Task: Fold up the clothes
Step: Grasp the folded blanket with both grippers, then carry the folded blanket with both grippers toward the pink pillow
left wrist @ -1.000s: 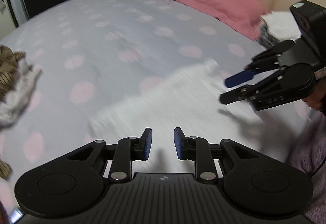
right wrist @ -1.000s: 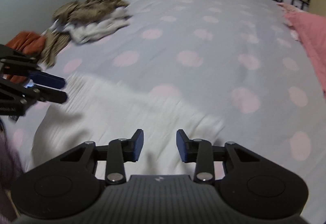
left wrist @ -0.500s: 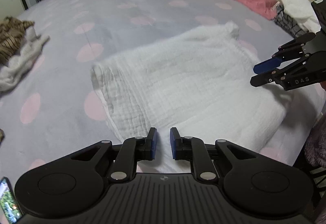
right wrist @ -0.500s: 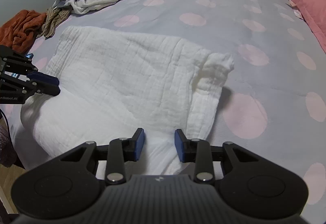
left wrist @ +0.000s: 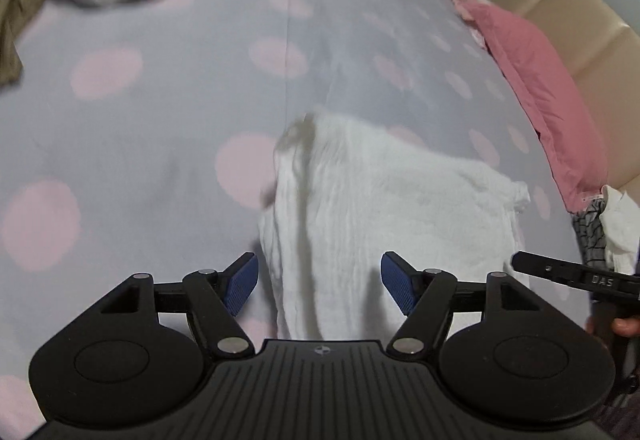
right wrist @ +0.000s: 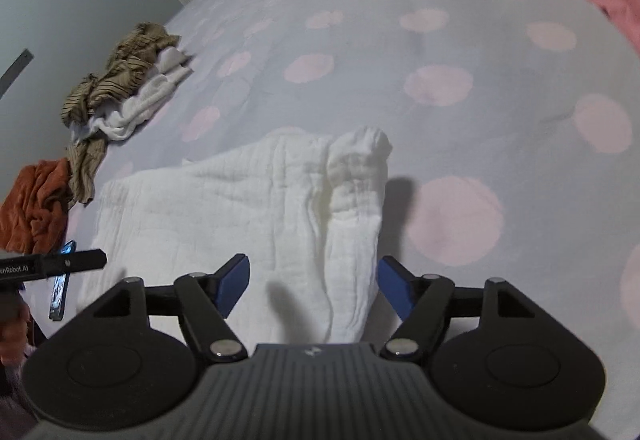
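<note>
On bedsheet | white cloth folded | both grippers' fingers spread

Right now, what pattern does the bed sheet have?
The bed sheet is pale lilac-grey with pink dots; the right wrist view shows it best.

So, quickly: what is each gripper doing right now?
Left gripper: open, holding nothing, fingers either side of the white cloth.
Right gripper: open, holding nothing, over the same cloth.

white cloth | crinkled, folded flat on bed | unfolded clothes pile well apart
</note>
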